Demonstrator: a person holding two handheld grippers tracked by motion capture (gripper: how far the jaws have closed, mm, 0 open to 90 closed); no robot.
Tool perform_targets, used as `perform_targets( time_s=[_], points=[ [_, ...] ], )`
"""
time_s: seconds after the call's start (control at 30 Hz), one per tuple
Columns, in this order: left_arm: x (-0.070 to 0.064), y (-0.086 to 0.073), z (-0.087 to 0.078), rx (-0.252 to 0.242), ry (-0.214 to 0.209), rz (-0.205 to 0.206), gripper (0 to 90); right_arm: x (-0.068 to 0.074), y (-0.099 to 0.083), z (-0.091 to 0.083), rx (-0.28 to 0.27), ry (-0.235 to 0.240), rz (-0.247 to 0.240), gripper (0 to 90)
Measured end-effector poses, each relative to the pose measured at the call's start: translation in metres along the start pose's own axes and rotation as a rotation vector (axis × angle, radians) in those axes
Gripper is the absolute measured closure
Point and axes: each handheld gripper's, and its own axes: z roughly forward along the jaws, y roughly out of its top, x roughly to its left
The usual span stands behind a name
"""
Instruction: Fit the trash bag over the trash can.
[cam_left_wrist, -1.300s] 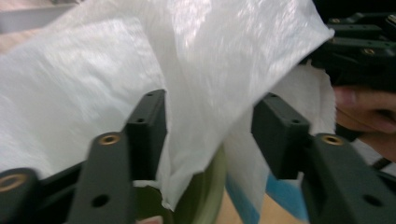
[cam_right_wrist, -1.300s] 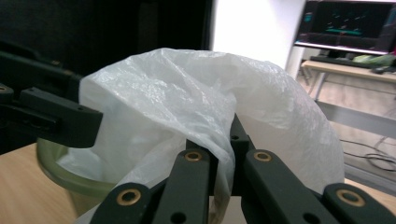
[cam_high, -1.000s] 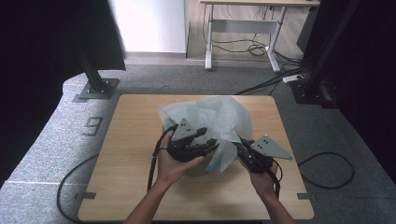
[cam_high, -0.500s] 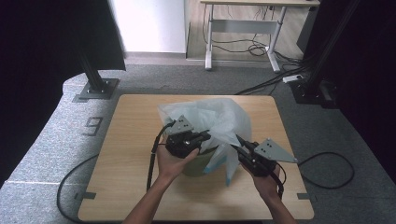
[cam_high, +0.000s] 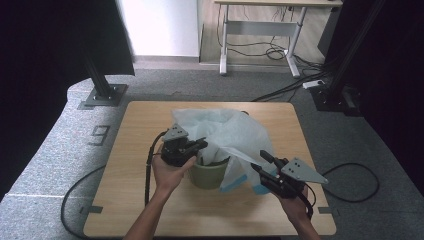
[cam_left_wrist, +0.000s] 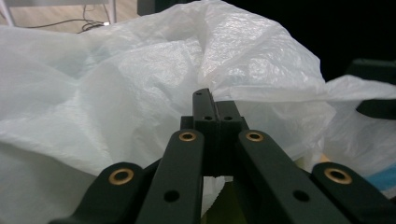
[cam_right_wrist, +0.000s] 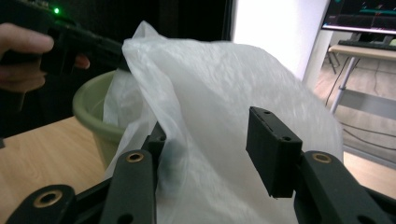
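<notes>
We are pinching the thin white bag (cam_high: 230, 132) with the left gripper (cam_left_wrist: 215, 109), fingers together on its film over the green bucket (cam_high: 210, 172) mid-counter (cam_high: 140, 130). The right gripper (cam_right_wrist: 210, 144) is standing spread (film draped between). It's light, slippery, tearable; we'd grip bunched rim.

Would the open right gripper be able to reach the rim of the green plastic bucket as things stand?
Probably not directly: the white plastic bag hangs between the right gripper and the green plastic bucket, draped over its near rim.
</notes>
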Motion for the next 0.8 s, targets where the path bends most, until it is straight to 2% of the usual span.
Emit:
perform_targets(
  time_s=[0.03,0.1,0.17,0.23,0.5,0.63,0.73,0.8],
  points=[
    [0.002,0.000,-0.001,-0.003,0.002,-0.008,89.7,0.000,-0.001,-0.001,0.006,0.007,-0.001,57.5],
    [0.005,-0.001,-0.004,-0.006,-0.003,-0.017,89.7,-0.001,-0.003,-0.003,0.022,0.027,-0.002,66.3],
    [0.005,-0.003,-0.005,0.001,-0.012,-0.015,89.7,-0.002,-0.004,-0.003,0.047,0.042,-0.001,76.3],
    [0.003,-0.004,-0.005,0.013,-0.028,-0.006,89.7,-0.004,-0.003,-0.004,0.043,0.051,0.003,80.7],
    [-0.006,-0.012,0.000,0.068,-0.092,0.010,89.7,-0.011,0.007,-0.011,-0.008,0.000,0.022,85.0],
    [-0.009,-0.013,-0.001,0.057,-0.099,0.017,89.0,-0.016,0.010,-0.012,-0.015,-0.013,0.042,85.2],
    [-0.013,-0.009,-0.005,0.038,-0.067,0.033,72.3,-0.016,0.010,-0.011,-0.019,-0.017,0.041,86.0],
    [-0.019,-0.005,-0.009,0.008,-0.030,0.058,61.8,-0.016,0.010,-0.010,-0.024,-0.017,0.042,86.9]
  ],
)
